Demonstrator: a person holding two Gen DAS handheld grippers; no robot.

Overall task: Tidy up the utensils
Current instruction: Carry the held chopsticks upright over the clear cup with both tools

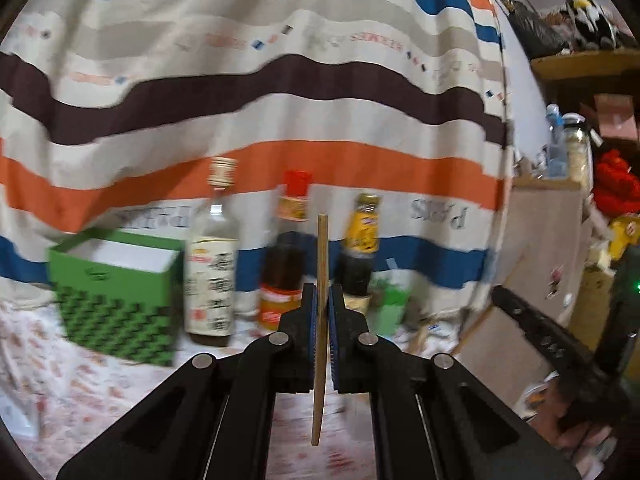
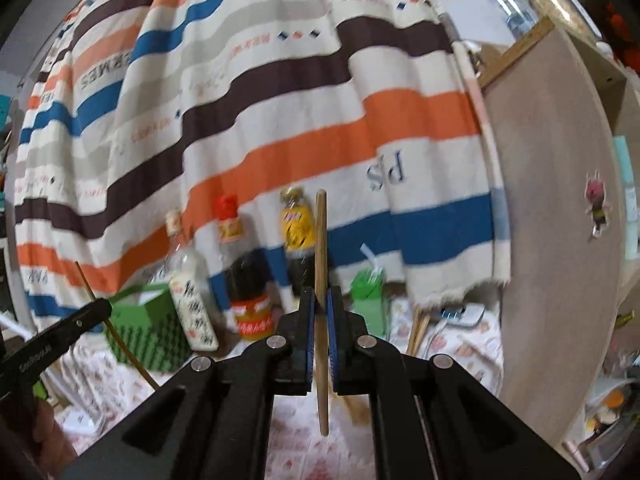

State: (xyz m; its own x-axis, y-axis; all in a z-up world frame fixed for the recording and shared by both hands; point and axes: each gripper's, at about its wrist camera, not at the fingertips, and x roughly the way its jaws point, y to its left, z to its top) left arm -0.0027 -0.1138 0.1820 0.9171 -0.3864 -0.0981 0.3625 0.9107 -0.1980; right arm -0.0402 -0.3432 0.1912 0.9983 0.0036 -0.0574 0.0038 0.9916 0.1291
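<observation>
Each gripper is clamped on one upright wooden chopstick: the left gripper holds a chopstick and the right gripper holds another chopstick, both lifted above the patterned tablecloth. Neither is stowed yet, so the sorting looks about midway, with the open green box towards the table's back edge the likely destination. I count two held chopsticks, more sticks lying by the small green carton, three sauce bottles and one box.

right claw | clamped on upright chopstick | green box left
</observation>
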